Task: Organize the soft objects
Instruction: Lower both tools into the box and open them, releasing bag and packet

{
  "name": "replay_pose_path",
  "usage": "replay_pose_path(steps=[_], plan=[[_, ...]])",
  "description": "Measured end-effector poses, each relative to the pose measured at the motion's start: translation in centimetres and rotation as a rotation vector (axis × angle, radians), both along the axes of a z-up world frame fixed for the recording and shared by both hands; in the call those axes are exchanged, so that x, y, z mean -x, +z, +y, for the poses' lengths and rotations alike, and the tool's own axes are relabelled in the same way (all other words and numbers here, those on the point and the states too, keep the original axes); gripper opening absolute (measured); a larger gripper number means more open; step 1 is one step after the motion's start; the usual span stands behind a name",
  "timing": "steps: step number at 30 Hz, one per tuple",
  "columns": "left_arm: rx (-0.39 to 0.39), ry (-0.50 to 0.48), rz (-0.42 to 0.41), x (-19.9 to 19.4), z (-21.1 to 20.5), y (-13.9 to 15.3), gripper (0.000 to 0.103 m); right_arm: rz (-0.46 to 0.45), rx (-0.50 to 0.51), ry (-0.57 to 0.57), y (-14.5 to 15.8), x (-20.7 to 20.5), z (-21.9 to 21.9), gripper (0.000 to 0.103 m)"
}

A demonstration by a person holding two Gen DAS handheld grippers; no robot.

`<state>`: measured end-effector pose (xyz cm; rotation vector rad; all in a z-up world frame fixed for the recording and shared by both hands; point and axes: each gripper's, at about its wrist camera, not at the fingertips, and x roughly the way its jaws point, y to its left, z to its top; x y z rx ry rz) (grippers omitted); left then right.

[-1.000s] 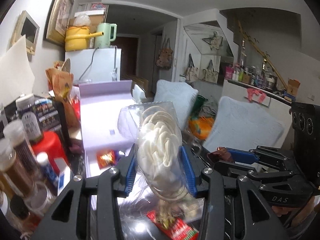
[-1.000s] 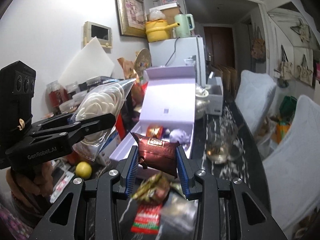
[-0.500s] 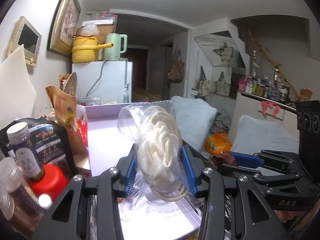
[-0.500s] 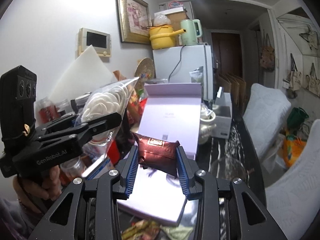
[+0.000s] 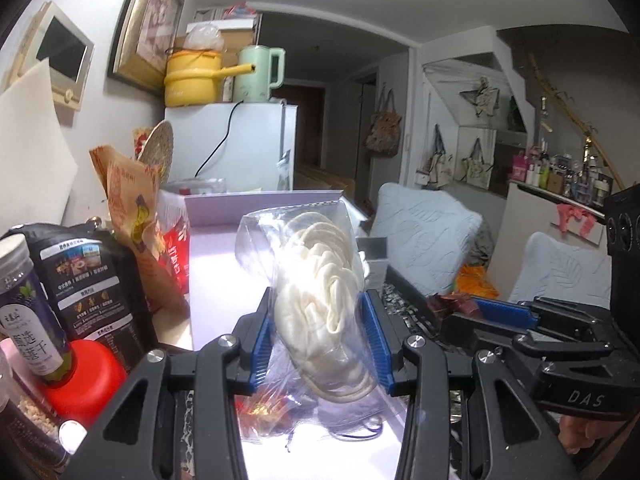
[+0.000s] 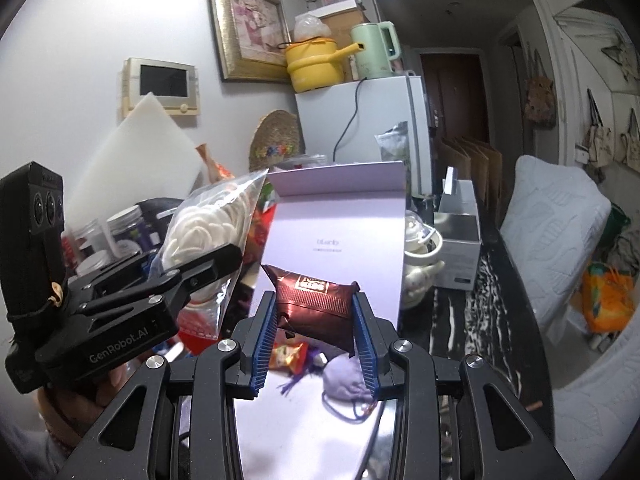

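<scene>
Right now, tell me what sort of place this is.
Most likely a small, cluttered flat's kitchen-living area: a white fridge topped with a yellow pot and green kettle, plus cushioned seats beside a crowded counter.

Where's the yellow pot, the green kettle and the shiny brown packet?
yellow pot (image 6: 314,65), right wrist view, front of its body.
green kettle (image 6: 374,56), right wrist view, middle of its body.
brown packet (image 6: 320,308), right wrist view, its middle, between the blue pads.
</scene>
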<state>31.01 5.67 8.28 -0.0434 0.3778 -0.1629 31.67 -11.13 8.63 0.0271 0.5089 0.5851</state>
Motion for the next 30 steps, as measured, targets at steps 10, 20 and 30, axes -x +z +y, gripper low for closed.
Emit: replay_pose_path(steps=[10, 20, 30], plan=[[-0.05, 0.072, 0.128, -4.0, 1.3, -3.6, 0.042, 0.08, 0.068, 0.007, -3.1, -4.0, 2.2, 0.037], [-0.108, 0.087, 0.233, -6.4, 0.4, -6.7, 0.042, 0.16, 0.133, -0.004, -6.4, -7.0, 3.6, 0.037], [-0.136, 0.094, 0.353, -8.1, 0.5, -9.4, 0.042, 0.268, 0.162, -0.023, -9.7, -8.9, 3.3, 0.039]])
